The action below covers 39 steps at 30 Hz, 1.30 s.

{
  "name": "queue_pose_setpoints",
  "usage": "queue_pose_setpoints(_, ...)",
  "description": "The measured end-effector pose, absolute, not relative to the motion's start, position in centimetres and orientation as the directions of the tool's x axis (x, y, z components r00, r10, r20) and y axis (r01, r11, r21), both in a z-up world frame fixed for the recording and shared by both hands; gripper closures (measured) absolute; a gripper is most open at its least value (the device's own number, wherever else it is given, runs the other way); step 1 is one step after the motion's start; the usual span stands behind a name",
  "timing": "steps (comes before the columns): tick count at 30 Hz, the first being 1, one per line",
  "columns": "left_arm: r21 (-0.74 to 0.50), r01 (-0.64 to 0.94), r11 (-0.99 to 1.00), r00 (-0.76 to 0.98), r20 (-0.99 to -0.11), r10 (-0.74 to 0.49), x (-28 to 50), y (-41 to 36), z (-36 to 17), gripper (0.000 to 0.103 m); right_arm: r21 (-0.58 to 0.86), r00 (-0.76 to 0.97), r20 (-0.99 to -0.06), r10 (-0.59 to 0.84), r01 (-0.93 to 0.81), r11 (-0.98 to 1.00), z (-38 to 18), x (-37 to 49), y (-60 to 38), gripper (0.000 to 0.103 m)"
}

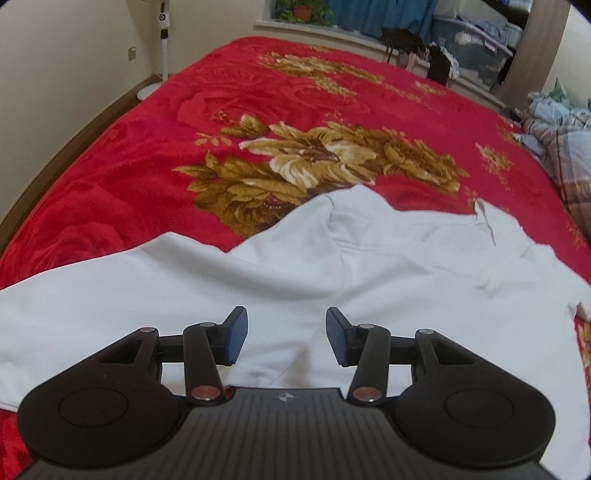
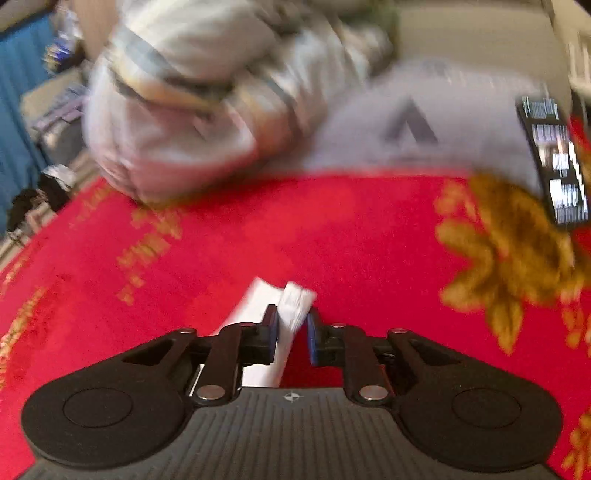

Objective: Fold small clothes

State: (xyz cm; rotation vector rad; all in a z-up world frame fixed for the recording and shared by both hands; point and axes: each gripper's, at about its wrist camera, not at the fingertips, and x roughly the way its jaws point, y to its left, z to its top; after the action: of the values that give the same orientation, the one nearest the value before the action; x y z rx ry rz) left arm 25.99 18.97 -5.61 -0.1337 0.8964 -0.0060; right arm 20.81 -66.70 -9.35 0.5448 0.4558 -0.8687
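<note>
Two black grippers with blue pads worked over a bed covered by a red plush blanket (image 1: 122,155) patterned with gold and cream flowers. The left gripper (image 1: 286,338) had its jaws spread wide with nothing between them, hanging just above a white, soft-knit garment (image 1: 388,258) that lay spread out on the blanket directly ahead of and beneath its fingers. The cloth reached out to both sides of the left gripper, with a folded flap and a seam ahead of it and slightly to its right. Farther ahead of that gripper, past the flower pattern, stood a windowsill with a potted plant (image 1: 303,11), and off to its right lay a heap of plaid bedding (image 1: 561,147).

The right gripper (image 2: 291,332) had its jaws parted a little, with a bunched edge of the white garment (image 2: 286,325) standing between the pads. The cloth touched the left pad, while a gap showed beside the right pad, so the pads were not pinching it. This view was blurred. Ahead of the right gripper, beyond bare red blanket, lay a rumpled pale plaid quilt (image 2: 166,92) and a grey folded cloth with a dark triangle mark (image 2: 410,122).
</note>
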Motion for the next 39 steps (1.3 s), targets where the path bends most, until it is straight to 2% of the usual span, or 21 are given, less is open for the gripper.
queue_pose_setpoints(6,-0.169,-0.09,0.982,0.669,-0.74,-0.066,25.0,20.7,-3.9,0.051,0.342,0.755,-0.462,-0.466,0.636,0.691,-3.6,19.6,-61.2,0.084)
queue_pose_setpoints(12,-0.225,-0.222,0.949,0.694,-0.72,-0.008,23.1,26.0,-2.6,0.051,0.363,0.871,-0.426,-0.244,0.412,0.836,2.7,17.9,-53.5,0.084)
queue_pose_setpoints(19,-0.324,-0.463,0.825,0.668,-0.74,0.084,18.0,35.7,-3.4,0.051,0.356,0.908,-0.417,0.022,0.142,0.924,7.2,14.7,-42.8,0.077)
queue_pose_setpoints(24,-0.403,-0.621,0.672,0.626,-0.771,0.116,13.3,42.4,-5.3,0.051,0.435,0.898,-0.417,0.139,0.063,0.898,5.6,14.6,-37.6,0.074)
queue_pose_setpoints(27,-0.464,-0.687,0.559,0.606,-0.79,0.089,11.0,45.5,-6.9,0.051,0.384,0.878,-0.457,0.145,0.048,0.922,3.0,15.2,-34.5,0.074)
queue_pose_setpoints(32,-0.495,-0.74,0.455,0.583,-0.81,0.067,10.0,48.2,-8.8,0.051,0.329,0.82,-0.539,0.191,-0.003,0.944,-0.5,17.7,-30.3,0.074)
queue_pose_setpoints(39,-0.501,-0.78,0.375,0.58,-0.804,0.132,10.6,49.5,-9.7,0.053,0.336,0.783,-0.589,0.201,0.011,0.942,-2.6,19.8,-28.9,0.074)
